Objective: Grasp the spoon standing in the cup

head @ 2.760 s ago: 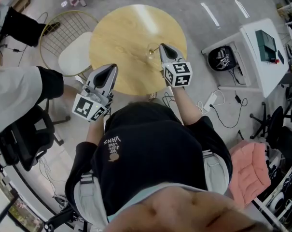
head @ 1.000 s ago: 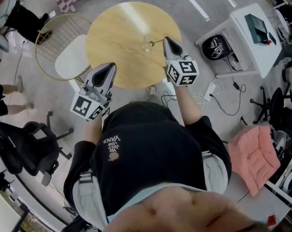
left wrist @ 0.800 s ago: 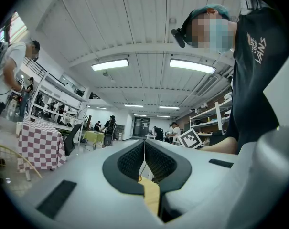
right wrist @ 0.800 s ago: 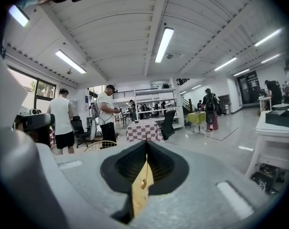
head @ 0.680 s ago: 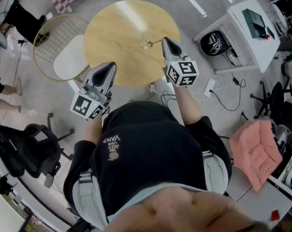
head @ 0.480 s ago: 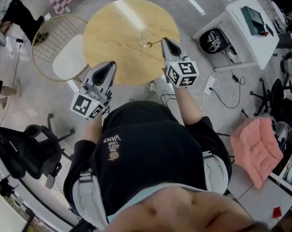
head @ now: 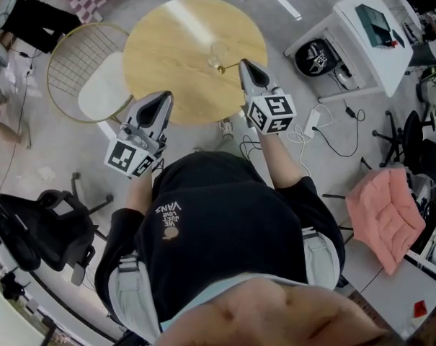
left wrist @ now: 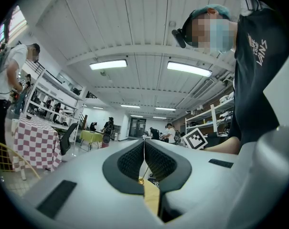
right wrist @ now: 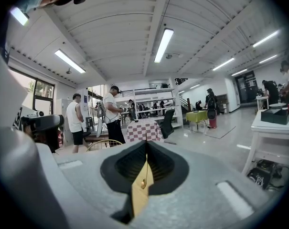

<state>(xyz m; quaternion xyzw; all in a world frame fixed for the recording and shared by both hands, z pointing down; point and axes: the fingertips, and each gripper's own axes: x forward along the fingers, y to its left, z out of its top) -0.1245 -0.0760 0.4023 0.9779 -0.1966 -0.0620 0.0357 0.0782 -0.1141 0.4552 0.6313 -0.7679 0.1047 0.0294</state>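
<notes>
Round table [head: 171, 60]: cup [head: 218, 52] | wire chair [head: 102, 89] beside | right tongs [head: 241, 64] pinch spoon [head: 228, 67]

I am working under bright, even light from ceiling strip lights [left wrist: 108, 64], which are burning almost white in both gripper views. One is laying a pale streak of glare across the round table [head: 167, 78], and the shadows on the floor around it are falling soft. The wide lenses are bending the ceiling beams and blacking out the corners, and the head view is curving at its rim. The shells of my left gripper [left wrist: 144, 147] and right gripper [right wrist: 145, 150] are blurring near the lens, while the spoon [right wrist: 141, 183] is catching a small gold glint.
</notes>
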